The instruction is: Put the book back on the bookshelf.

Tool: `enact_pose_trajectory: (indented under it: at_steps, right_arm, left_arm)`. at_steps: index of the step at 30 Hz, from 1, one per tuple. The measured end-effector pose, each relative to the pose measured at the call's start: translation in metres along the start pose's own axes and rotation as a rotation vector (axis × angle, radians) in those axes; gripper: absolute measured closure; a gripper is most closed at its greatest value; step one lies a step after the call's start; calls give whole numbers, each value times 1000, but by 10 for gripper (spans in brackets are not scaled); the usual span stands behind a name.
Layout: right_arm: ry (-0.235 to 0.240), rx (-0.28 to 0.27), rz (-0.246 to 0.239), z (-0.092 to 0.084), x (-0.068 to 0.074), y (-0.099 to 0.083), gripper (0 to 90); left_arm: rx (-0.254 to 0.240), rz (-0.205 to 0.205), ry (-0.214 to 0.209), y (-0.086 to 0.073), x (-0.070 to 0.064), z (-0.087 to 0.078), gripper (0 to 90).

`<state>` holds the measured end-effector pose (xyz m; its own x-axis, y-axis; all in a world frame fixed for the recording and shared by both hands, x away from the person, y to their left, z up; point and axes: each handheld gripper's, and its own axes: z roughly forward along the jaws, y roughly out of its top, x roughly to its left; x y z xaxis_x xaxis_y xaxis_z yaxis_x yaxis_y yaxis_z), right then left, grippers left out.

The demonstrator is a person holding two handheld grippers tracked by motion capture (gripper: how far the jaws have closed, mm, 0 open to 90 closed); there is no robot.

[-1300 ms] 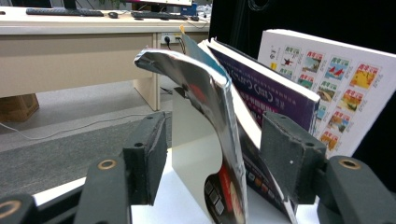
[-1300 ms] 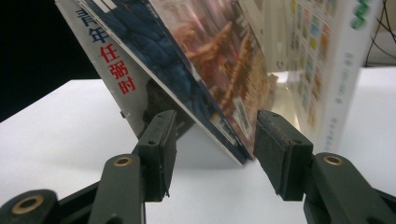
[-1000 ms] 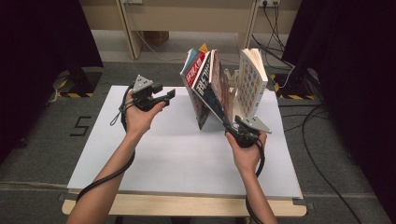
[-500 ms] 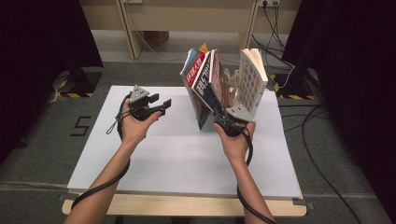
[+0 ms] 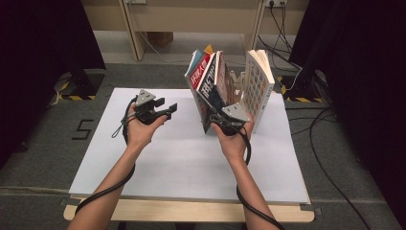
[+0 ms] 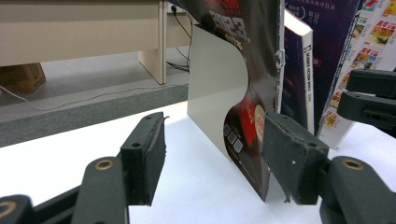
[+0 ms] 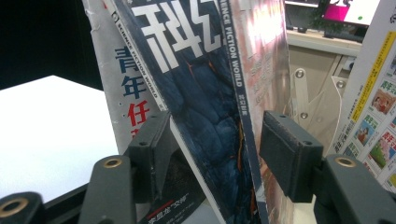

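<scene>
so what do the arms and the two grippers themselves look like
Both forearms are bare, with no sleeves. Each hand holds a black two-jaw tool: the left gripper and right gripper each carry a grey three-cornered plate on top and trail a black cable along the arm. Close up, the left gripper's pads are dark foam blocks, with brass-coloured rivets on the jaws.

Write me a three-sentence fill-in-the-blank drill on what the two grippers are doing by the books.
1. The right gripper has its jaws around the dark blue ____.
2. The left gripper holds ____.
3. The books stand on a ____ table.

Missing words: book; nothing; white
</scene>
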<state>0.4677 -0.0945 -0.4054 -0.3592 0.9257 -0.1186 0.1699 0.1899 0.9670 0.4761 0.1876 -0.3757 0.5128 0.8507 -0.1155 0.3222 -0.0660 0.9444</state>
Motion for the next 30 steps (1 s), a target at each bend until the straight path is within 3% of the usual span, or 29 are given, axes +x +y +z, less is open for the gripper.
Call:
enact_pose_trajectory:
  at_steps: [14, 30]
  right_arm:
    - [-42, -4, -97, 9, 14, 1, 354]
    - [-105, 27, -161, 24, 18, 2, 293]
  left_arm:
    - [15, -8, 2, -3, 2, 5, 393]
    - [28, -6, 5, -5, 3, 8, 393]
